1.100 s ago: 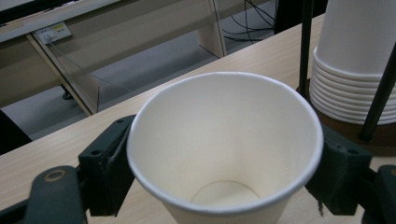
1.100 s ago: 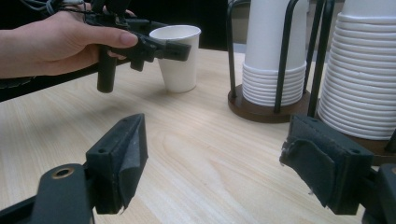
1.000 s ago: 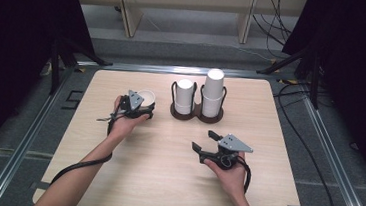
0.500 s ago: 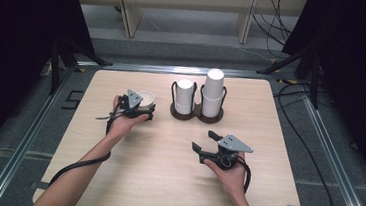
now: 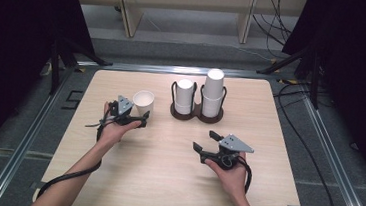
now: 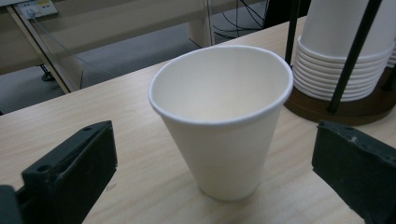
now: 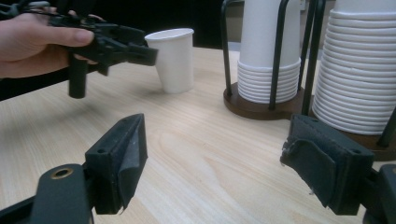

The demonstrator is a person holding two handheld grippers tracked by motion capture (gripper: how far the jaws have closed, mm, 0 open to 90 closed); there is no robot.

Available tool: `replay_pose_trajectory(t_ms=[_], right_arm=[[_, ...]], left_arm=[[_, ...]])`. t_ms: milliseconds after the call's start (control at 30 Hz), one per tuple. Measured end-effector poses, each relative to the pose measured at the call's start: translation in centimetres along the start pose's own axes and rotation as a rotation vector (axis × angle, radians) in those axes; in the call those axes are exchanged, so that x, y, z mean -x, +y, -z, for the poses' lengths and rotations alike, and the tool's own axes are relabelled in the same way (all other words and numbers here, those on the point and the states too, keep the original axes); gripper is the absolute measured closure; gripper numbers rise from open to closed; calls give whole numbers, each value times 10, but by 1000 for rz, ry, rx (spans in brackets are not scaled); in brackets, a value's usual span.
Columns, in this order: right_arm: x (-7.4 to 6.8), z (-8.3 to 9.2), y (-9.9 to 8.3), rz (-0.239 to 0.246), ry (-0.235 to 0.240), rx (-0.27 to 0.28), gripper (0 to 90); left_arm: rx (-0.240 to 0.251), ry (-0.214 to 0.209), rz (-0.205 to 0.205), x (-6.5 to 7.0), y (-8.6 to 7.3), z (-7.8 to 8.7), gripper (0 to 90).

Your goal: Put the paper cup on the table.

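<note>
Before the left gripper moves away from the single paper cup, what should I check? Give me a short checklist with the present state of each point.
1. left gripper jaws have just been opening, clear of the paper cup: ok.
2. Cup upright on the table: ok.
3. Cup apart from the cup holder: ok.
4. right gripper open and holding nothing: ok.
5. Cup empty: ok.

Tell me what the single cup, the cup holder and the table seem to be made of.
Single cup: likely white paper, matte, with a rolled rim and a faint side seam.
Cup holder: dark brown base, probably wood, with thin black uprights that look like metal rod.
Table: pale wood grain, smooth; possibly laminate rather than solid wood.
</note>
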State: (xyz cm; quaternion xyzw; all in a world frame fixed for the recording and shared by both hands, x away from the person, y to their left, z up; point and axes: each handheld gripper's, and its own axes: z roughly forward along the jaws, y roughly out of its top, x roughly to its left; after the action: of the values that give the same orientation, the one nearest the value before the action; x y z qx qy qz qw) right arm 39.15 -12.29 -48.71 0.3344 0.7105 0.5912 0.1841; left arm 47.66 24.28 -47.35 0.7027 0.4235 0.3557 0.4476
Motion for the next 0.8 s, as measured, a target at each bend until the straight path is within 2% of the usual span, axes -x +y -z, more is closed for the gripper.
replay_pose_trajectory(t_ms=[33, 100, 200, 233, 267, 300, 333, 400, 433, 467, 500, 533, 667, 700, 800], right_arm=[[1, 0, 0, 10, -14, 3, 212], [0, 1, 0, 3, -14, 0, 212], [0, 1, 0, 0, -11, -6, 212], [0, 1, 0, 0, -11, -6, 212], [0, 0, -1, -7, 9, 2, 212], [0, 0, -1, -7, 9, 2, 212], [0, 1, -1, -14, 6, -2, 212], [1, 1, 0, -5, 4, -3, 211], [1, 1, -1, -19, 4, -3, 211], [1, 2, -1, -18, 6, -5, 211], [1, 2, -1, -18, 6, -5, 211], [2, 2, -1, 4, -13, 8, 211], [2, 3, -1, -18, -6, -2, 211], [2, 3, -1, -18, -6, -2, 211], [4, 5, 0, -1, -19, -5, 210]], left_arm=[[-1, 2, -3, 0, -1, 5, 0], [2, 2, -3, -1, -2, 9, 0], [18, -1, 11, -2, -8, 25, 0], [18, -1, 11, -2, -8, 25, 0], [21, -1, 17, -2, -13, 34, 0], [21, -1, 17, -2, -13, 34, 0], [24, -4, 14, 0, -19, 43, 0], [24, -10, 18, 1, -23, 49, 0], [32, -13, 26, 2, -25, 52, 0], [30, -18, 25, 3, -31, 62, 0], [30, -18, 25, 3, -31, 62, 0], [34, -20, 23, 5, -36, 72, 0], [41, -32, 27, 7, -45, 89, 0], [41, -32, 27, 7, -45, 89, 0], [49, -35, 23, 10, -56, 104, 0]])
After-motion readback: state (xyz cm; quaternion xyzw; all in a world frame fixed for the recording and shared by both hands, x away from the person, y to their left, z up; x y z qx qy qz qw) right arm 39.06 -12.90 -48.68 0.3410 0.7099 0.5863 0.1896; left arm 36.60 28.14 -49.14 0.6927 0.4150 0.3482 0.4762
